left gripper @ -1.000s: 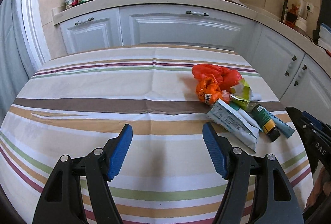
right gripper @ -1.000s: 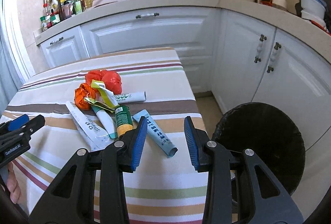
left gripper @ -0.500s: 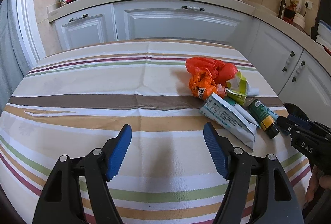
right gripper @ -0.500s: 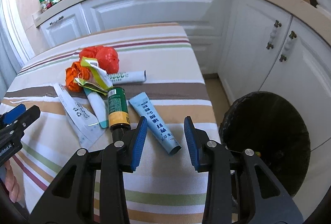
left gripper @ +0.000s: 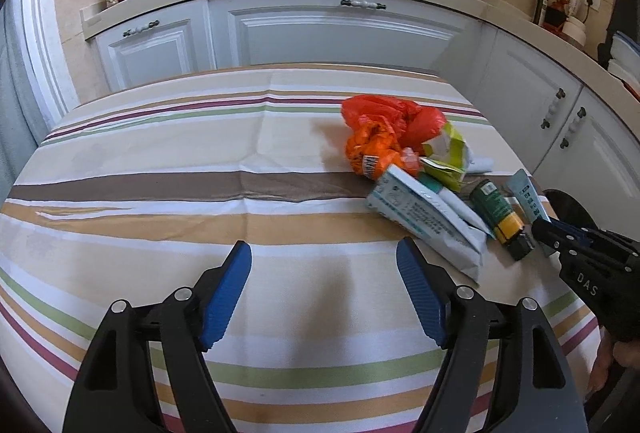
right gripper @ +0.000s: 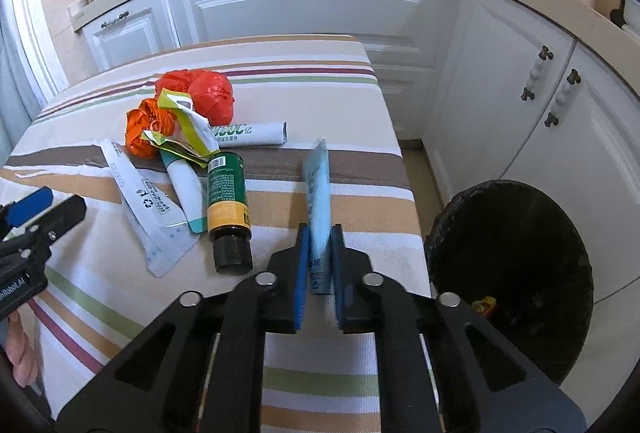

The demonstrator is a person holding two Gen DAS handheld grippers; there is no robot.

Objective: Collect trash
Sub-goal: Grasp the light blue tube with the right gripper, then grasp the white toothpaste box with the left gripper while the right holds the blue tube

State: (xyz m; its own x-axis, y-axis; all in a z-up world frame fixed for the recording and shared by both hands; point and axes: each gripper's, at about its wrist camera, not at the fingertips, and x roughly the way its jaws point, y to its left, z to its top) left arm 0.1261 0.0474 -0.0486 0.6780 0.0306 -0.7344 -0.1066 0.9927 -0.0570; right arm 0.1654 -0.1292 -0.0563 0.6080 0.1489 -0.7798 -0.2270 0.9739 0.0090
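**Blue tube pinched over the near right of the bench**

Blue tube (right gripper: 318, 193) looks light and soft (likely to flop), so we take it near its lower end. Our right gripper (right gripper: 319, 265) has its jaws clenched on it, left of the black bin (right gripper: 516, 273). Our left gripper (left gripper: 324, 297) hangs released over bare bench (left gripper: 160, 161), jaws opening, nothing between.

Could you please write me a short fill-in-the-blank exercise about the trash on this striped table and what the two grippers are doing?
1. The right gripper is shut on the light ____ tube.
2. The left gripper is ____, with nothing between its fingers.
3. The green bottle lies on the table with its ____ cap towards the camera.
4. The black bin stands on the floor to the ____ of the table in the right wrist view.

Missing words: blue; open; black; right
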